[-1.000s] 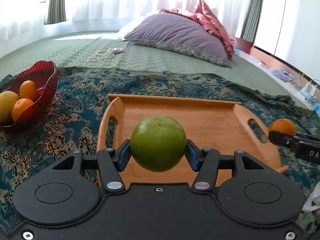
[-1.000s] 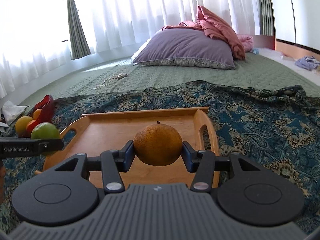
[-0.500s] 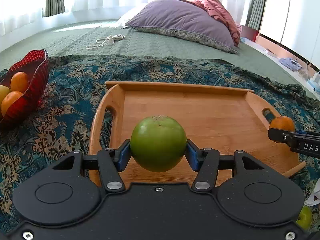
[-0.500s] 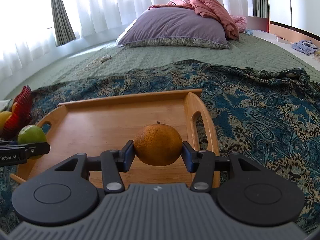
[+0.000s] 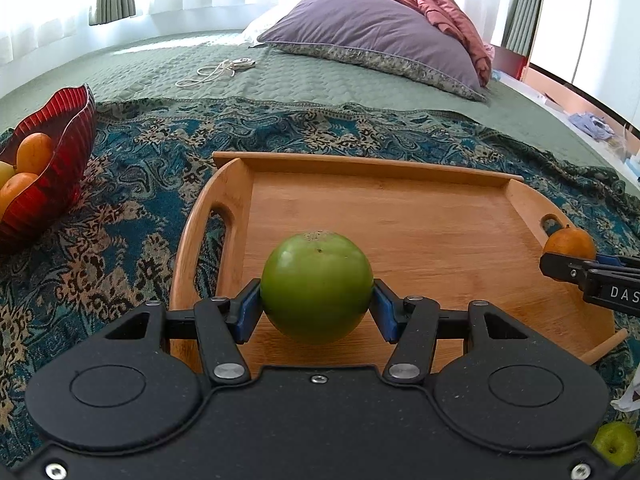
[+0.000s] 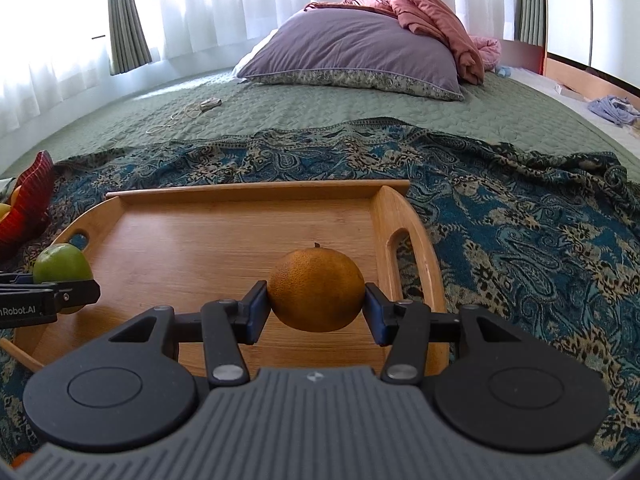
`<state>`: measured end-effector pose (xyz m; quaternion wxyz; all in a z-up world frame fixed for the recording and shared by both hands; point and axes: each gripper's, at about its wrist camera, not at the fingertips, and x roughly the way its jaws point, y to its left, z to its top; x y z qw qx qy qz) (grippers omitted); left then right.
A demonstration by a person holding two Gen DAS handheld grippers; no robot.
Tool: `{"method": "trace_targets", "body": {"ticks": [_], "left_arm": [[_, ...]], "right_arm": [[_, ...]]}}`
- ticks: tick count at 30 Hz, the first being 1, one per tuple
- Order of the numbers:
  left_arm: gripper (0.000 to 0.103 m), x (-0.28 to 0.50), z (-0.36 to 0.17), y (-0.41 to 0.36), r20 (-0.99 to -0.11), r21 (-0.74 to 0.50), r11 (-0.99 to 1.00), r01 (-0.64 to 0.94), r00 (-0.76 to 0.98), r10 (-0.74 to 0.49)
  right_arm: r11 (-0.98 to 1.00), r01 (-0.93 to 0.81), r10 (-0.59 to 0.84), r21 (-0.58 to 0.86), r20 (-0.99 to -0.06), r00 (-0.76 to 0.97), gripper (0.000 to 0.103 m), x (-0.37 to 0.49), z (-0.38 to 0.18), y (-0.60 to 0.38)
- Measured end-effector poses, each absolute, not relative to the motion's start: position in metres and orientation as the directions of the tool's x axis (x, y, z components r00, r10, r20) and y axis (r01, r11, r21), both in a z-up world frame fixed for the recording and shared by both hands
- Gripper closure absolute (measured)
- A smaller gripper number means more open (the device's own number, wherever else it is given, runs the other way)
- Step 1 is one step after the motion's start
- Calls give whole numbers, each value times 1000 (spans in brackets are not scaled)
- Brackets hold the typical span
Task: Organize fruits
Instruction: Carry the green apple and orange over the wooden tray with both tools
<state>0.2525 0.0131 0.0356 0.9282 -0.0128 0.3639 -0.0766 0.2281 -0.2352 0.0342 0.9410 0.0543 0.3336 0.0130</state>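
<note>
My left gripper (image 5: 317, 288) is shut on a green apple (image 5: 316, 286), held over the near left part of a wooden tray (image 5: 400, 208). In the right wrist view, my right gripper (image 6: 316, 290) is shut on an orange (image 6: 316, 290) over the near right part of the same tray (image 6: 224, 240). Each gripper shows in the other's view: the orange (image 5: 568, 242) at the tray's right handle, the apple (image 6: 62, 268) at its left handle. The tray's floor is bare wood.
A red glass bowl (image 5: 60, 128) holding oranges and a yellowish fruit sits left of the tray on a blue patterned cloth (image 5: 140, 200). Another green apple (image 5: 614, 442) lies at the near right. A purple pillow (image 5: 372, 44) and white cord (image 5: 216, 72) lie farther back.
Both grippers moved forward and down toward the tray with their fruits still held; the tray now looks larger and nearer in both views.
</note>
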Motion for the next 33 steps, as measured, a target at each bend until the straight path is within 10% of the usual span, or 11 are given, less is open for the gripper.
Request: {"method": "trace_targets", "body": {"ticks": [33], "left_arm": [[48, 257, 26, 13, -686, -83, 988, 133, 711, -154]], "right_arm": [[992, 27, 61, 123, -657, 752, 47, 235, 20, -238]]}}
